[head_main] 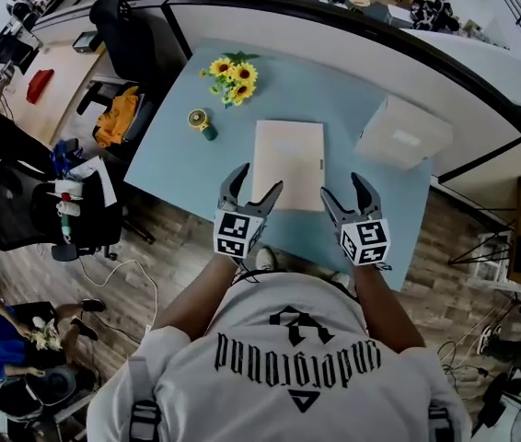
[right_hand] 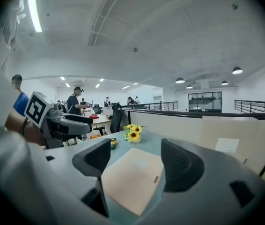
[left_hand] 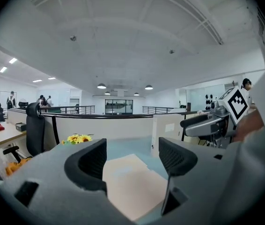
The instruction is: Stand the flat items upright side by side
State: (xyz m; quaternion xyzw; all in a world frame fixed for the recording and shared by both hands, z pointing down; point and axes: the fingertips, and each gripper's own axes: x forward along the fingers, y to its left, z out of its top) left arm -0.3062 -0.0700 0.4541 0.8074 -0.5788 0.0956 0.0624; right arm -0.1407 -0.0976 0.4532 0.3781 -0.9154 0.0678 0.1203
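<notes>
Lying flat on the light-blue tabletop (head_main: pixel 178 159), a pale beige rectangular folder (head_main: pixel 288 164) sits near the middle, its short edge toward the person.

Its cover is plain and matte, with a faint paler patch near the far end and a small dark mark on the right long edge. The left gripper (head_main: pixel 259 178) and right gripper (head_main: pixel 343 185) hover at its near corners, jaws spread wide and holding nothing. A white box-like item (head_main: pixel 403 133) sits toward the far right corner, and a bunch of yellow sunflowers (head_main: pixel 233 78) at the far left.
</notes>
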